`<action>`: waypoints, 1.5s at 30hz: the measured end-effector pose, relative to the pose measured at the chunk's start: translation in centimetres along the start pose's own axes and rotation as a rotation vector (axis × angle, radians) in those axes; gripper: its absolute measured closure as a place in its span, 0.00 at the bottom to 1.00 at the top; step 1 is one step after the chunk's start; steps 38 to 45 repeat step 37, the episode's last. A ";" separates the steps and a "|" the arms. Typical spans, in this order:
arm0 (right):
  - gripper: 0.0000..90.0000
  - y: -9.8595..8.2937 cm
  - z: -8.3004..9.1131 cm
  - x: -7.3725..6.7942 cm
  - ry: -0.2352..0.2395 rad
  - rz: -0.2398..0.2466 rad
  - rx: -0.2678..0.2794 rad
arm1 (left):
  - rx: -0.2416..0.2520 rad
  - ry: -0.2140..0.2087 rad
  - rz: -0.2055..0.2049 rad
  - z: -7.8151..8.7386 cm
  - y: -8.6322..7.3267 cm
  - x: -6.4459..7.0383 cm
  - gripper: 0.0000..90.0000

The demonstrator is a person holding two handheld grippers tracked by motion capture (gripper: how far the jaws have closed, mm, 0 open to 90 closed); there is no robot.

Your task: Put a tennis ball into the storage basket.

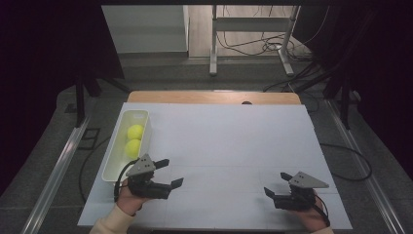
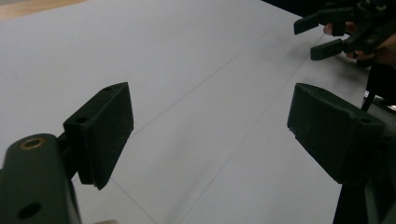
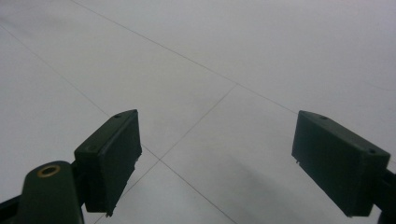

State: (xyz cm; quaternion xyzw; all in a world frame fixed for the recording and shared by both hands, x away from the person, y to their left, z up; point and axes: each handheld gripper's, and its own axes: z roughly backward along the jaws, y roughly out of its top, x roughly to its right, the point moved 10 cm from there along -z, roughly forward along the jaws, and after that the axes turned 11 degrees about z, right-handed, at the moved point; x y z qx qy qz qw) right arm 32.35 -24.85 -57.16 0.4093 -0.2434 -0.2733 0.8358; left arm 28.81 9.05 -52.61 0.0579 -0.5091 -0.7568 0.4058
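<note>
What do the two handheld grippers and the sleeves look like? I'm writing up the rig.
Both the left gripper and right gripper are black, each with two blocky flat-faced jaws, a grey three-cornered plate on top and a dark trailing cable. A brass-coloured ring sits at a jaw base in each gripper view. The left forearm wears a cream sleeve.

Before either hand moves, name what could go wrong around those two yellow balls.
The two balls touch inside a narrow white bin; open jaws reaching for one may nudge the other or catch the bin's wall. The left gripper sits right beside the bin's near end, so a quick swing could shove it. The right gripper would have to cross the table and might bump the left.
</note>
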 end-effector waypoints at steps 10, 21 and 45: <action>0.18 -0.1 0.1 -0.2 0.001 0.001 -0.003 | -0.031 0.019 -0.048 -0.8 -2.7 0.5 0.17; 0.18 -0.1 0.2 -0.9 0.032 0.008 0.005 | -0.026 0.066 -0.010 -0.4 -4.1 -1.1 0.17; 0.18 -0.1 0.4 -1.3 0.051 0.015 0.010 | -0.031 0.067 0.007 -0.7 -4.2 -1.2 0.17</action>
